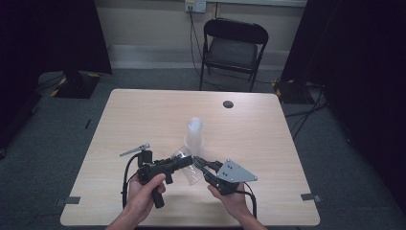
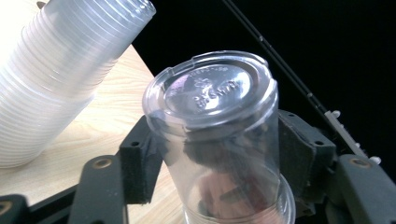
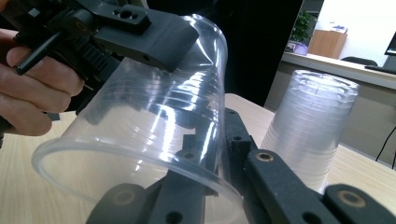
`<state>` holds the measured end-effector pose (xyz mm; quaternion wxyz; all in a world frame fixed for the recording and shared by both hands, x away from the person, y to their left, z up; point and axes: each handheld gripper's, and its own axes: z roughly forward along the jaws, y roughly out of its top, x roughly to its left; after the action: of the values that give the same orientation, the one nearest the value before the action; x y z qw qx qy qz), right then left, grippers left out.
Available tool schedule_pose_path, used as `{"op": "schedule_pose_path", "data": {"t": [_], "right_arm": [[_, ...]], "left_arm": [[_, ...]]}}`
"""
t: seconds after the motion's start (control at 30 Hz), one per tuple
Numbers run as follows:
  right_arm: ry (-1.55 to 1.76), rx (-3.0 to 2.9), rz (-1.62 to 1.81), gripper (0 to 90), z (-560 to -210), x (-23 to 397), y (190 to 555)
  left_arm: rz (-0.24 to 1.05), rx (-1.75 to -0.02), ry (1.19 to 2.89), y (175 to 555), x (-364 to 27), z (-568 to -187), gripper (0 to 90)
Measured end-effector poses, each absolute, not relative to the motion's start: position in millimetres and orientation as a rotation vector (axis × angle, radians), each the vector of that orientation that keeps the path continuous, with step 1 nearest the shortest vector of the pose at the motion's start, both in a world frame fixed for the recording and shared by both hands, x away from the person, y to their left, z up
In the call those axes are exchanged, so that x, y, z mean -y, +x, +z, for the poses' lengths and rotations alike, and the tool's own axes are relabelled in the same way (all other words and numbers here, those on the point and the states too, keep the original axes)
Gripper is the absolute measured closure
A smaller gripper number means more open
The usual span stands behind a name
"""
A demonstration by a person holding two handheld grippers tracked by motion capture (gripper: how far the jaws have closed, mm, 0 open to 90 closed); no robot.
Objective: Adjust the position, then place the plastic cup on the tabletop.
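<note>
Two grippers, left gripper (image 1: 186, 162) and right gripper (image 1: 197, 163), clamp one clear cup (image 1: 187, 167)

Clear, glossy thin-plastic cup (image 2: 219, 140), base embossed, wall smooth and reflective. Stack of translucent ribbed plastic cups (image 3: 310, 126), slightly frosted in look. Pale wood-grain laminate desk (image 1: 143, 115), matt and smooth. Black matt plastic gripper jaws, brass-coloured metal pivot pins. Grey matt metal three-cornered plate (image 1: 235, 171), drilled.
</note>
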<state>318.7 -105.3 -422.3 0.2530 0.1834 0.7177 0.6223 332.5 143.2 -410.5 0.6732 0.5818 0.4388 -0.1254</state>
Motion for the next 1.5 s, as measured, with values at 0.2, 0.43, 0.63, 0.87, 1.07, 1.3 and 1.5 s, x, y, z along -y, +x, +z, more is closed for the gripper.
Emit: {"op": "schedule_pose_path", "data": {"t": [0.2,0.43,0.63,0.87,1.07,1.3,1.5], "right_arm": [[0.491,-1.988,1.681,89.8,-422,105,319],[0.532,-2.007,1.697,89.9,-418,111,322],[0.605,-2.011,1.696,90.0,-416,122,328],[0.669,-2.057,1.697,89.8,-414,131,333],[0.741,-2.149,1.678,90.0,-412,140,339],[0.819,-2.244,1.666,90.0,-412,149,347],[0.866,-2.301,1.65,89.9,-412,151,351]], "left_arm": [[-0.252,-0.951,1.35,331,-142,-409,28.8],[-0.21,-0.908,1.385,333,-145,-406,22.8],[-0.157,-0.898,1.38,334,-153,-404,22.5],[-0.105,-0.877,1.441,336,-157,-404,19.1],[-0.004,-0.835,1.506,334,-156,-404,18.1],[0.119,-0.769,1.617,332,-151,-404,18.6],[0.17,-0.738,1.676,331,-149,-406,19.2]]}}
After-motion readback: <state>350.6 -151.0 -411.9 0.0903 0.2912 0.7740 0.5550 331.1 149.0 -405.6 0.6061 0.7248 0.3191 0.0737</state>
